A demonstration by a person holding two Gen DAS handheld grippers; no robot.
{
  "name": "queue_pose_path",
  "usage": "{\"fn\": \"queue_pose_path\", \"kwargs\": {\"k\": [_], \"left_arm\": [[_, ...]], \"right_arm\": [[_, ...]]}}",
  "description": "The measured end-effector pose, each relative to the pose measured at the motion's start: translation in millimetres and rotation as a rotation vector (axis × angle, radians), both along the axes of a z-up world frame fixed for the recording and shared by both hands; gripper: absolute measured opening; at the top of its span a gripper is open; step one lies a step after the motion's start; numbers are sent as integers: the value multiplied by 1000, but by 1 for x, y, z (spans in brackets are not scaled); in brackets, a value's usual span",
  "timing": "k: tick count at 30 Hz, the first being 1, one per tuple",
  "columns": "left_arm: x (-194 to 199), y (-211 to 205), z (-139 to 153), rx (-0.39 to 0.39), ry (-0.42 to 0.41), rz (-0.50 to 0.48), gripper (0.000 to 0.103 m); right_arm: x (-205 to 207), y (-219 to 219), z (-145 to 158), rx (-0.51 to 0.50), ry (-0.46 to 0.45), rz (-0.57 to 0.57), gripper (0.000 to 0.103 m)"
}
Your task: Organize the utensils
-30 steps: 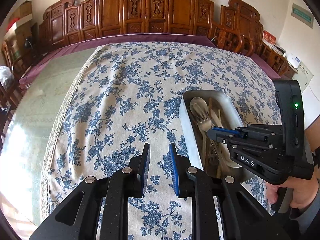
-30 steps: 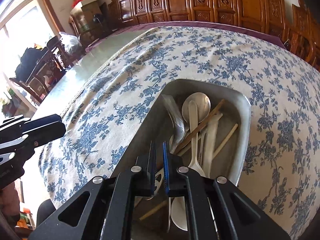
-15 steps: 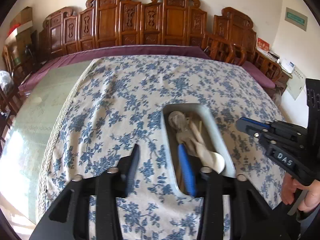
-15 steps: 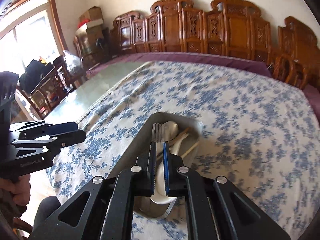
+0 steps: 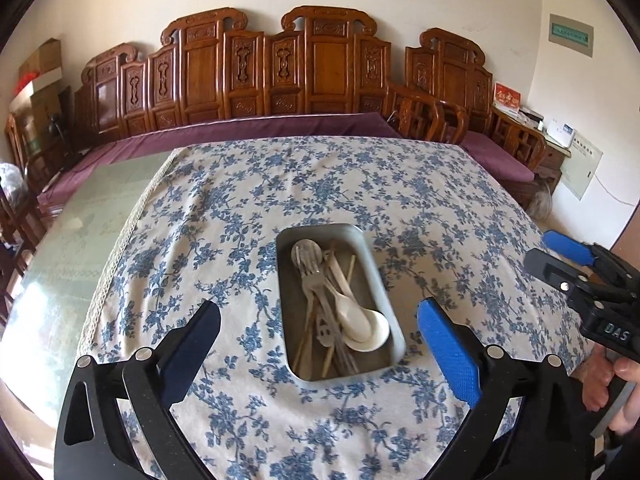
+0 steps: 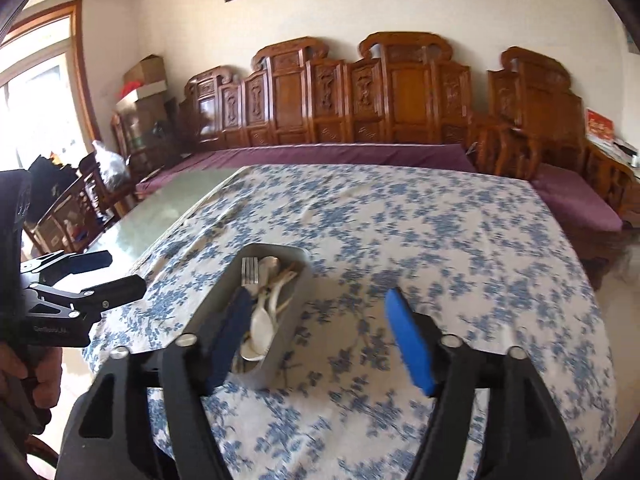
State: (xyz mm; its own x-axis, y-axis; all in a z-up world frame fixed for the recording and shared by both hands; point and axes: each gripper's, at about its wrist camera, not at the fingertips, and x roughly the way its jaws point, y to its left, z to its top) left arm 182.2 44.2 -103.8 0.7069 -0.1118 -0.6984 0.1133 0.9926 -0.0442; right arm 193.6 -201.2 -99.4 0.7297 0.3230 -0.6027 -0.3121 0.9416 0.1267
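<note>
A grey metal tray (image 5: 384, 292) lies on the blue floral tablecloth, also seen in the right wrist view (image 6: 298, 300). It holds a metal fork (image 5: 314, 276), white spoons (image 5: 360, 320), wooden chopsticks (image 5: 340, 312) and a metal spoon. My left gripper (image 5: 320, 344) is open wide and empty, raised above the near end of the tray. My right gripper (image 6: 316, 336) is open wide and empty, raised to the right of the tray; it shows at the right edge of the left wrist view (image 5: 572, 260).
The floral tablecloth (image 5: 280, 184) covers most of a glass-topped table (image 5: 80, 216). Carved wooden chairs and benches (image 5: 280, 76) with purple cushions line the far wall. More chairs and boxes stand at the left by a window (image 6: 36, 112).
Both grippers have opened wide and pulled up and back from the tray. The right gripper, shut low over the utensils before, is now off to the tray's right.
</note>
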Motion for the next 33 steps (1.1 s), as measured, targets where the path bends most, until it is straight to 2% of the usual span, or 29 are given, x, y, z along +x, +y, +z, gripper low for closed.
{"fn": "queue_pose_path", "kwargs": {"k": [2,7,11,15,21,33], "left_arm": [[-6,-8,1,-13,2,-9,95],[-25,-27,6,-27,-5,-17,95],[-36,-39,11,-41,-4,-17,95],[-47,-47,17,-20,-13,-14,95],[-67,-54,35,-7,-67,-8,95],[-106,-54,95,-18,-221,27,95]], "right_arm": [[-9,-11,3,0,-6,-22,92],[-28,-31,11,2,-20,-63,100],[-42,-41,18,8,-34,-81,100],[-57,-51,28,13,-56,-96,100],[-75,-57,43,16,-89,-105,100],[-108,-59,94,24,-212,-110,100]]}}
